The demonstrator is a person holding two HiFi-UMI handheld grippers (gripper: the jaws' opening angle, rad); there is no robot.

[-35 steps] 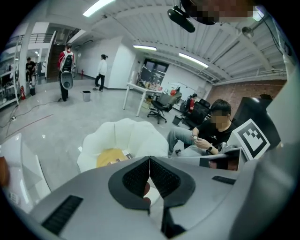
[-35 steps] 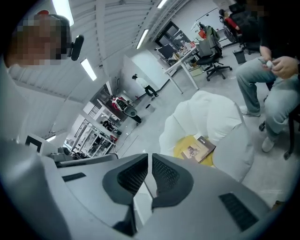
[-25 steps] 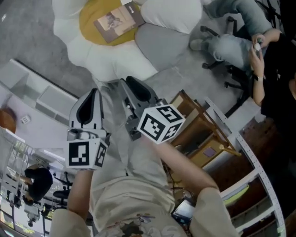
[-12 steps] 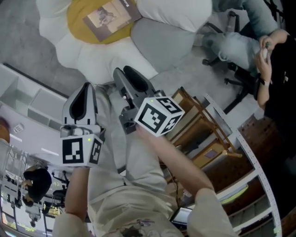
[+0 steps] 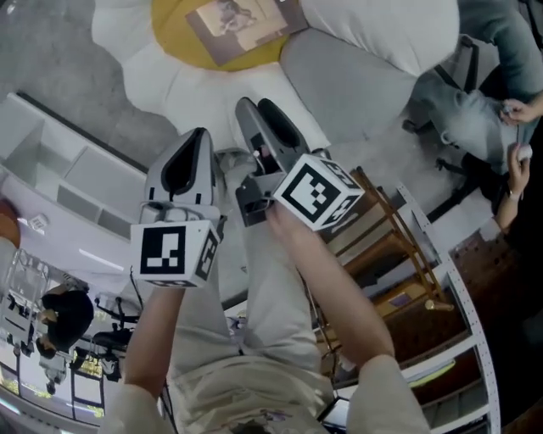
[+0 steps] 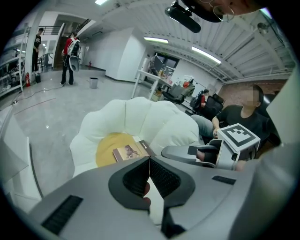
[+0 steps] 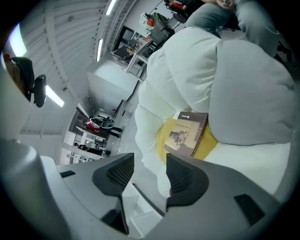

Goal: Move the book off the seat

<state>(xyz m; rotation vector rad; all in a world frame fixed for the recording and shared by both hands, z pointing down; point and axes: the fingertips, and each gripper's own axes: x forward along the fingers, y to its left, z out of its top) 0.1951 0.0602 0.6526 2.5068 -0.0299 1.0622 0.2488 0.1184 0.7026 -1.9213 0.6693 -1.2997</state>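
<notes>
Book (image 5: 244, 25) at twelve o'clock could skid on the soft seat (image 5: 170, 80) under my right claw (image 7: 149, 160), jaws just opened, empty; left claw (image 6: 149, 160) pinched together.

The book (image 5: 246, 21) lies on the yellow centre of the white petal-shaped seat (image 5: 182, 85). Short of it, the left tongs (image 5: 188, 159) and right tongs (image 5: 261, 117) hover side by side. The right one's jaws have just been parting, with nothing between them.

I see the book (image 5: 244, 20) closed, tan cover up, lying flat and askew on the yellow centre of the white petal-shaped seat (image 5: 182, 89), at top centre.
</notes>
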